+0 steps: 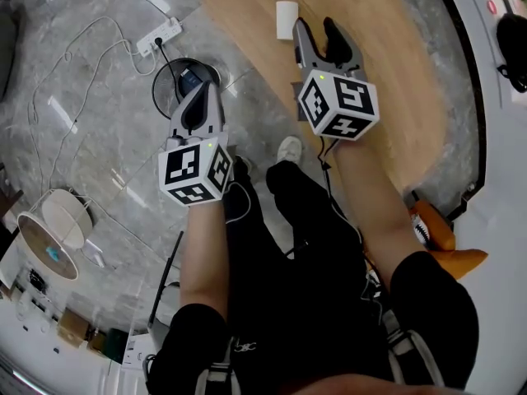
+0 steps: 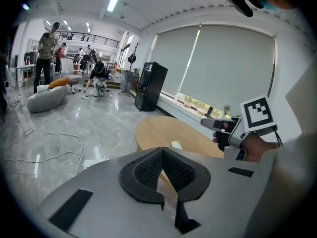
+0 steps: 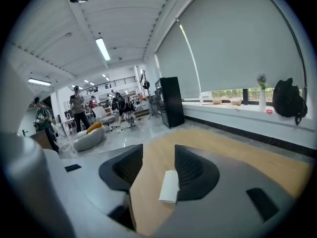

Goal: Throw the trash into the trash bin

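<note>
A small white roll of paper trash [image 1: 286,19] lies on the round wooden table [image 1: 387,64]. My right gripper [image 1: 319,33] hovers over the table just right of it, jaws open and empty. In the right gripper view the roll [image 3: 169,186] shows on the tabletop between the open jaws [image 3: 158,155], close to the right pad and not touched. My left gripper [image 1: 202,89] is shut on nothing, its pads meeting at the tip [image 2: 162,150]. It hangs over a round black trash bin [image 1: 165,89] on the floor beside the table. The left gripper view also catches the roll [image 2: 176,145] and the right gripper [image 2: 218,124].
A white power strip [image 1: 160,35] with trailing cables lies on the grey marble floor. A round white device [image 1: 49,233] stands at lower left. A black cabinet [image 2: 150,86] stands by the window; people and a beanbag [image 2: 47,95] are far off. A black backpack [image 3: 289,100] rests on the sill.
</note>
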{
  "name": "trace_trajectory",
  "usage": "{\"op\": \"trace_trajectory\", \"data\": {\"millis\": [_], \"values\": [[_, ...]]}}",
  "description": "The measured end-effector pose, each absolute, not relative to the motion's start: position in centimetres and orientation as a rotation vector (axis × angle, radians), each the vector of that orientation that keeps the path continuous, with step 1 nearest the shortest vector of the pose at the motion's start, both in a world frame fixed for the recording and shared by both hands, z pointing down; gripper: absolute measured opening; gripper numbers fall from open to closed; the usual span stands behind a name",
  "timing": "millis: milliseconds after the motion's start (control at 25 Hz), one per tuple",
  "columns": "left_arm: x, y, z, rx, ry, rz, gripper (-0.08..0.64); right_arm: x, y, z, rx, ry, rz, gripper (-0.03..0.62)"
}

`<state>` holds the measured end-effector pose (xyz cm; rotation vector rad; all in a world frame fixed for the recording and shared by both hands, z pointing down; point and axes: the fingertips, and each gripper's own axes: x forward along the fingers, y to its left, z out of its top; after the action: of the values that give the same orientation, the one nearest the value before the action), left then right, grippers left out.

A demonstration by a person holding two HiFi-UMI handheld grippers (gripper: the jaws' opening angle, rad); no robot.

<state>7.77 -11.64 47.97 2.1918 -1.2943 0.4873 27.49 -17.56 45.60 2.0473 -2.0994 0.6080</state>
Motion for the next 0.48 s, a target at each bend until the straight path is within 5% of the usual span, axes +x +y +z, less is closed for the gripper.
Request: {"op": "trace_trajectory", "data": {"millis": [480], "values": [[3.8,-12.0,50.4,2.119,-1.362,0.513,0.012,26.9,-21.8,59.0,1.894,-1.830,0.782,0.178]]}}
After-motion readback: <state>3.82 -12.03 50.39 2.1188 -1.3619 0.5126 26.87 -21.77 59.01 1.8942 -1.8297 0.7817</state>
